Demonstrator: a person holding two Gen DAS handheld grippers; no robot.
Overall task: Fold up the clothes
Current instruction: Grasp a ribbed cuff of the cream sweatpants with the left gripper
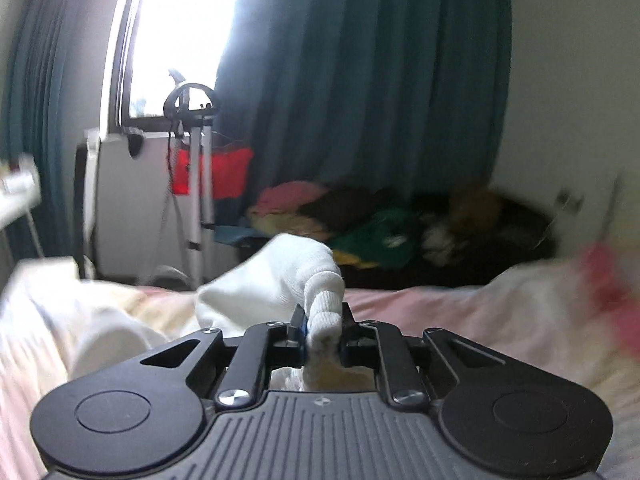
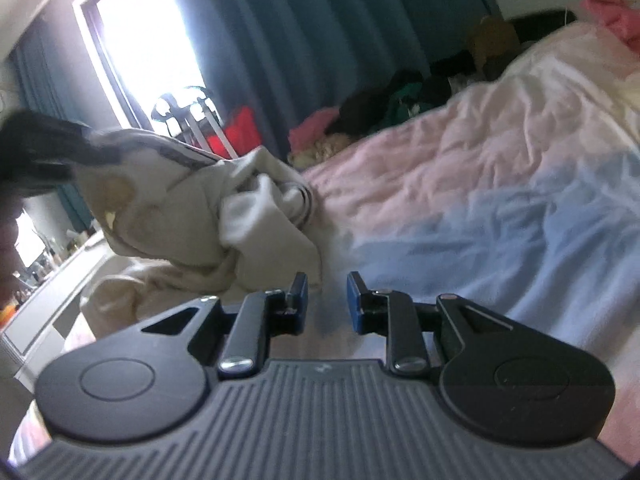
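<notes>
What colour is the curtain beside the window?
The curtain is dark teal blue, plain with no pattern; it shows best in the left wrist view.

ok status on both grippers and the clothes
Left gripper shut on white garment, lifted off the bed. Right gripper open, empty, over the bed. Nothing in the way.

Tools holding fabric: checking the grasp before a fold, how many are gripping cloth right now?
1. The left tool is shut on a white knitted garment; the right tool is open above the pink-and-blue bedspread.
</notes>
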